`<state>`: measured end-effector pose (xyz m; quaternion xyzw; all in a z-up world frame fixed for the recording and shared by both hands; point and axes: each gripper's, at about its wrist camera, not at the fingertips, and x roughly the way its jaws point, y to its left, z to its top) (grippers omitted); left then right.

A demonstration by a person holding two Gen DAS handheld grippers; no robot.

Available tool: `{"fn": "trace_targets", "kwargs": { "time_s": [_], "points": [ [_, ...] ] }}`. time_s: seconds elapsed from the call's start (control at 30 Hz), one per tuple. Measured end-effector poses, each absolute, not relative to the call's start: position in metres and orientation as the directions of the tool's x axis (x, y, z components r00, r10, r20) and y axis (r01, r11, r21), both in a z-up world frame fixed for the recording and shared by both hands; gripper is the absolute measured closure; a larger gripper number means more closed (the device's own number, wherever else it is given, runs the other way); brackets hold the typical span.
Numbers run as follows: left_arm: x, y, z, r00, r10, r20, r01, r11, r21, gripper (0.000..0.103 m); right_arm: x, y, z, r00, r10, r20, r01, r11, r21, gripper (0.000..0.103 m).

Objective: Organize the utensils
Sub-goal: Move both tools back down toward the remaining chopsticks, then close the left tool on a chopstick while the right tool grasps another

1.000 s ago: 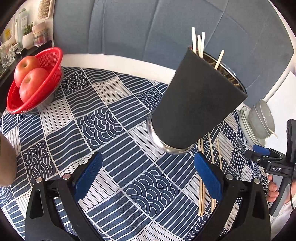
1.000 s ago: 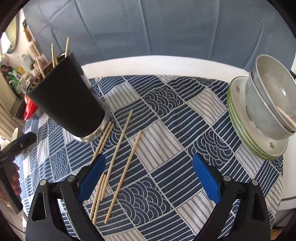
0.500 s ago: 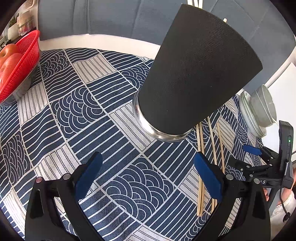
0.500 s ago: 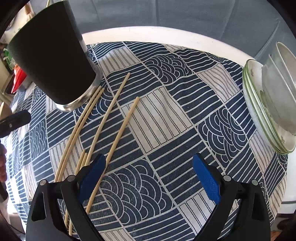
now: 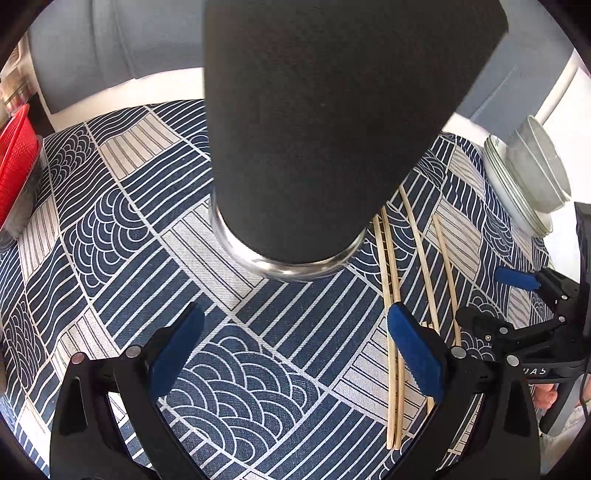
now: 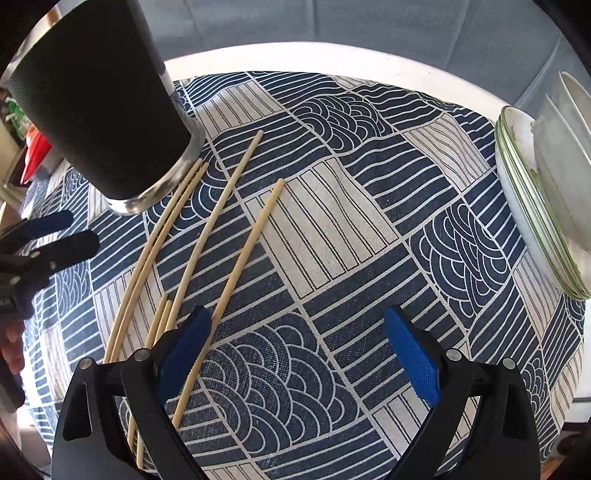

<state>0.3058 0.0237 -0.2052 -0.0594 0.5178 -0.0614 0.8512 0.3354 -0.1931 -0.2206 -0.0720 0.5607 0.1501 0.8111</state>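
Note:
A tall black utensil holder [image 5: 317,122] with a steel base stands upright on the patterned cloth, filling the left wrist view; its top is out of frame. My left gripper [image 5: 295,350] is open just in front of its base. Several wooden chopsticks [image 6: 207,236] lie loose on the cloth to the right of the holder [image 6: 99,107]. My right gripper [image 6: 299,354] is open low over the cloth, its left fingertip [image 6: 184,350] beside the near ends of the chopsticks [image 5: 391,314]. It shows at the right of the left wrist view, right gripper [image 5: 517,288].
A stack of green-rimmed plates with grey bowls [image 6: 543,177] sits at the table's right edge, also seen as plates and bowls [image 5: 524,177]. A red basket [image 5: 14,162] is at the far left. A blue-grey sofa back [image 6: 332,26] runs behind the round white table rim [image 6: 332,51].
Both grippers have moved forward and down. The holder now looms much larger for the left gripper, and the chopsticks have come close to the right gripper's left finger. Both stay open.

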Motion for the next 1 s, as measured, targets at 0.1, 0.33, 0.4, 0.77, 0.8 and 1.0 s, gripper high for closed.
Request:
{"fn": "trace_targets", "kwargs": {
  "time_s": [0.1,0.33,0.4,0.77,0.8,1.0],
  "points": [
    [0.31,0.013,-0.208,0.45,-0.145,-0.881,0.058,0.989,-0.133,0.006,0.337,-0.199,-0.219,0.325,0.16,-0.932,-0.315,0.948,0.053,0.013],
    [0.323,-0.007,-0.215,0.421,-0.074,-0.904,0.063,0.997,-0.052,0.006,0.339,-0.216,-0.217,0.343,0.117,-0.932,-0.294,0.956,0.011,0.012],
    [0.325,-0.011,-0.216,0.415,-0.073,-0.907,0.07,0.996,-0.049,0.006,0.34,-0.218,-0.215,0.339,0.137,-0.931,-0.297,0.954,0.032,0.012],
    [0.334,-0.011,-0.223,0.408,-0.027,-0.913,0.069,0.998,0.001,0.005,0.337,-0.199,-0.217,0.343,0.124,-0.931,-0.355,0.935,-0.006,0.011],
    [0.333,-0.009,-0.222,0.415,-0.029,-0.909,0.063,0.998,-0.003,0.006,0.337,-0.198,-0.217,0.339,0.122,-0.933,-0.352,0.936,-0.005,0.011],
    [0.318,0.014,-0.213,0.449,-0.03,-0.893,0.04,0.999,-0.014,0.043,0.342,-0.2,-0.211,0.312,0.108,-0.944,-0.324,0.946,0.001,0.029]
  ]
}}
